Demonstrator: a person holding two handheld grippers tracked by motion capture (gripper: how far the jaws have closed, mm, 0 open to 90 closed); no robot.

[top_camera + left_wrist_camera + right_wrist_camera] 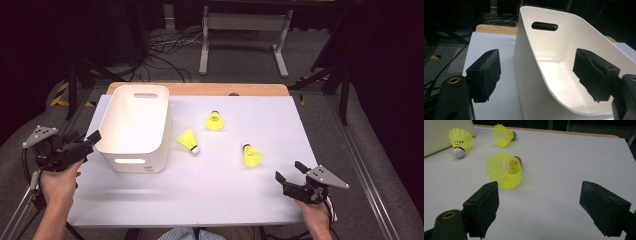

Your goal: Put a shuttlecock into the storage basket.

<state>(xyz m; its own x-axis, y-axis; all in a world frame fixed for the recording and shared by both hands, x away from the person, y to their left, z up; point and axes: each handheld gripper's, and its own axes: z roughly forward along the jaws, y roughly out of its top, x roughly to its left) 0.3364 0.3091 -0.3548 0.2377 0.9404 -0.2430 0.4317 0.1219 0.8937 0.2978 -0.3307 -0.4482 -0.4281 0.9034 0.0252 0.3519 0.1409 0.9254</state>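
Three yellow shuttlecocks lie on the white table sheet (200, 195): one at the back (215, 121), one close beside the bin (188, 140), one toward the right (251, 155). An empty white bin (135, 125) with handle slots stands at the left. My left gripper (92, 143) is open just off the bin's left wall; in the left gripper view (539, 75) that bin wall (529, 75) runs between the jaws. My right gripper (289, 170) is open and empty near the front right, a short way from the right shuttlecock (505, 170), in the right gripper view (539, 205).
A strip of the wooden tabletop (225, 89) shows behind the sheet. A metal frame (245, 35) and cables (165, 50) are on the floor beyond. The other two shuttlecocks (461, 141) (502, 135) lie farther off, by the bin's side (444, 132).
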